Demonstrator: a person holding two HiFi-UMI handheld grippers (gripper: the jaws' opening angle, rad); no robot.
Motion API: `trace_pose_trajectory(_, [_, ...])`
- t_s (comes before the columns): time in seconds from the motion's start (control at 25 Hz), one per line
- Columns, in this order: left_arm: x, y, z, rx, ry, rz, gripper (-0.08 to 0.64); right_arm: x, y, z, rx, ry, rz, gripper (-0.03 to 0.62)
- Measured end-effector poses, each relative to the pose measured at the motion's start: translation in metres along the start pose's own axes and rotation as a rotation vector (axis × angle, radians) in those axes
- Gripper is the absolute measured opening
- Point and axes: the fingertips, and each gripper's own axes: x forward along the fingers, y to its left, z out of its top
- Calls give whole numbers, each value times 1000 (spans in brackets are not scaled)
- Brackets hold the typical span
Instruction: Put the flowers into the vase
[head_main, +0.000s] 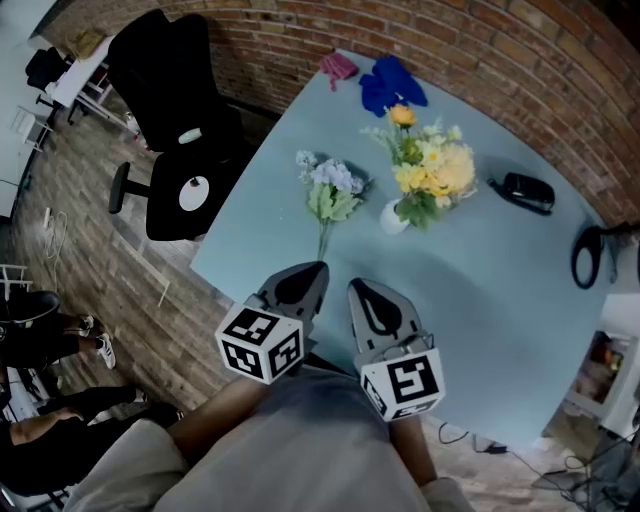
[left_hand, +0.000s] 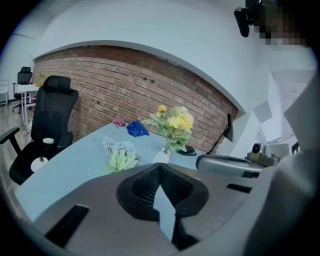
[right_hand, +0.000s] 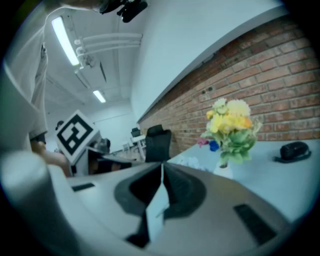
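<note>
Pale-blue tabletop (head_main: 480, 330) seen bare just ahead of left gripper (head_main: 315, 272) and right gripper (head_main: 362, 292), both pressed together, empty, at its near edge; loose flowers (head_main: 330, 190), vase (head_main: 393, 217) beyond.

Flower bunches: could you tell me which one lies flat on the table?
The pale bluish bunch, left of the white vase; the yellow bunch stands upright in it.

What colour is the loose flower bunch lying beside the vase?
The loose flower bunch has pale lavender blooms and green leaves; head view shows it best.
</note>
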Motion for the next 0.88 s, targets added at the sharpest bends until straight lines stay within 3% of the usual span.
trace_pose_trajectory(0.36, [27, 33, -13, -23, 105, 27, 21, 22, -8, -10, 34, 45, 4, 25])
trace_pose_trajectory(0.88, [54, 62, -35, 20, 244, 52, 23, 40, -25, -19, 74, 71, -3, 25])
